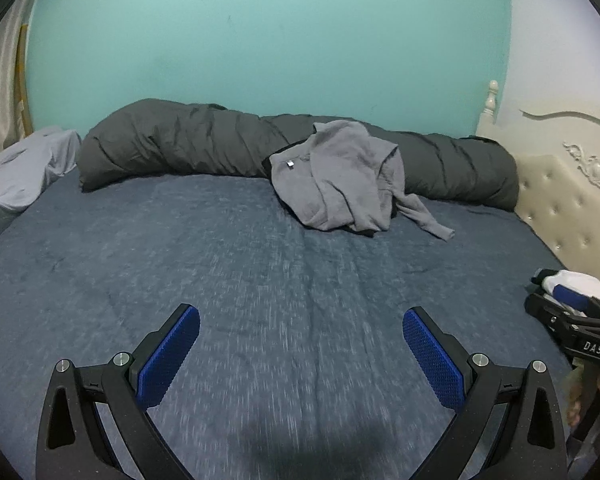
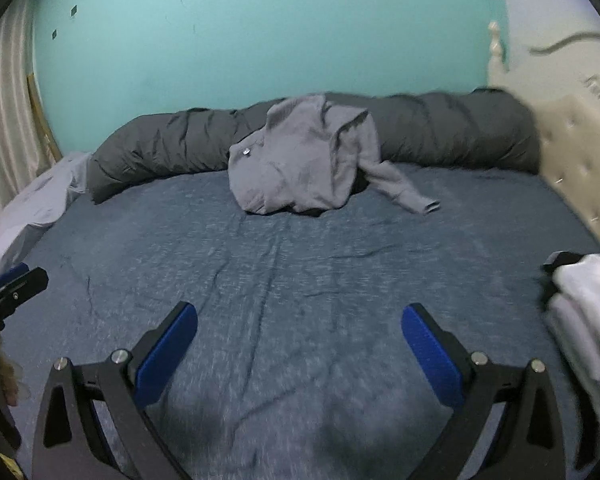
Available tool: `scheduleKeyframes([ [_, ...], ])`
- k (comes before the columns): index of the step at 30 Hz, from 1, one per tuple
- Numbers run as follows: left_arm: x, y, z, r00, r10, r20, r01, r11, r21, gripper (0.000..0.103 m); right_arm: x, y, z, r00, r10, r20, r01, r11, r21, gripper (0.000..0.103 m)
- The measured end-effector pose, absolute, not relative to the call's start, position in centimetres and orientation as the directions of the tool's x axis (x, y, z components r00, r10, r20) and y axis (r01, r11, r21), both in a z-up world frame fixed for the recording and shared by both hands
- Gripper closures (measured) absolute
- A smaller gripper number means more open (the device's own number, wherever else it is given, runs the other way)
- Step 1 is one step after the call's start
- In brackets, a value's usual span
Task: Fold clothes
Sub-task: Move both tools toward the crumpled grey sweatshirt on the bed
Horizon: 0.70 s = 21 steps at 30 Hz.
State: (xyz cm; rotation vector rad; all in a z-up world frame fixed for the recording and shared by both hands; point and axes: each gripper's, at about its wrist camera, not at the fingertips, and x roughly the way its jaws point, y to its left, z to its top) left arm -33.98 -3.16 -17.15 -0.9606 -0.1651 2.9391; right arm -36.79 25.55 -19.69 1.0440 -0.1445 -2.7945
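Grey hoodie (image 1: 340,176) crumpled on bed (image 1: 220,264), leaning against dark duvet roll (image 1: 172,144) | left gripper (image 1: 300,356) wide open, empty | right gripper (image 2: 300,356) wide open, empty | white folded stack (image 2: 588,300), possibly clothes, right of hoodie

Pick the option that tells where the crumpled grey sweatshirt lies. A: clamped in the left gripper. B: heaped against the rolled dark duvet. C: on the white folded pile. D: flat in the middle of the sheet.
B: the grey sweatshirt leans on the rolled dark duvet, one sleeve trailing onto the sheet.
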Motion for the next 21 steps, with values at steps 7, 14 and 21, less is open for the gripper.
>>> scheduleKeyframes([
  [7,-38.7,-4.1,-18.6,-0.780,0.053,-0.623,0.024,-0.993,-0.116,0.000,-43.1,25.8,-21.9,-0.700,-0.175,-0.692,0.082,-0.983,0.165,0.003],
  [14,-43.4,-5.5,-18.9,-0.741,0.052,-0.669,0.051,-0.990,-0.133,0.000,-49.7,24.8,-21.9,-0.664,-0.175,-0.727,0.098,-0.984,0.147,0.007],
  [21,-48.5,-6.7,-20.0,-0.700,0.062,-0.711,0.061,-0.988,-0.145,0.000,-57.9,24.9,-23.6,-0.635,-0.160,-0.755,0.063,-0.986,0.156,0.008],
])
